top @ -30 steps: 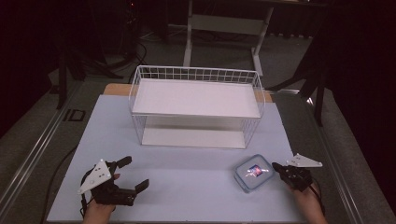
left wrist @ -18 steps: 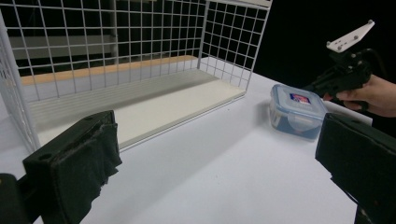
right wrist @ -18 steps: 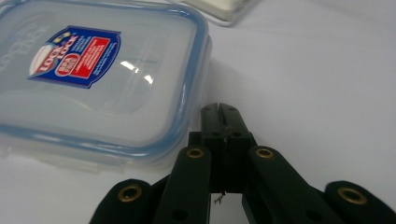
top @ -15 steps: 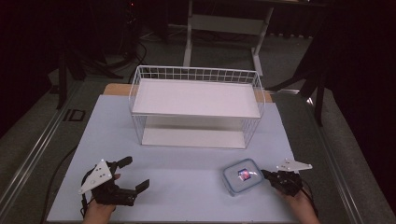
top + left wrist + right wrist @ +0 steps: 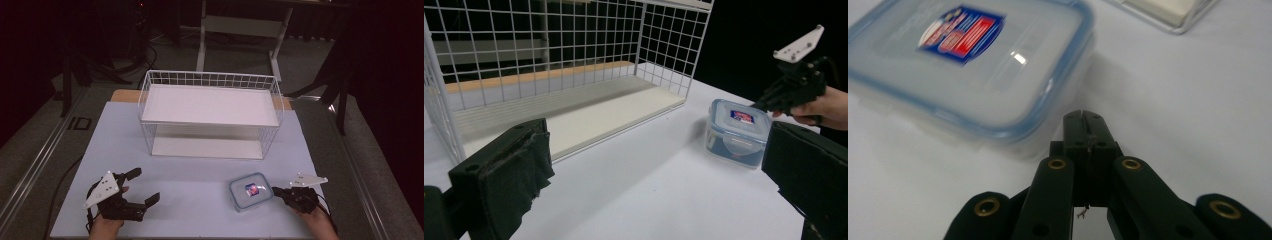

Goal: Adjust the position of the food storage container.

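left gripper (image 5: 141, 189): jaws spread, empty
right gripper (image 5: 276, 191): jaws pressed together, tips at container edge
container (image 5: 250, 190): lidded, on table (image 5: 200, 170)

Container (image 5: 968, 65) label blurred; left edge cuts container off.

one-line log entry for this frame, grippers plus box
left gripper: open, idle on table | right gripper: shut, tips at box edge | box: lidded, on table, in front of wire rack
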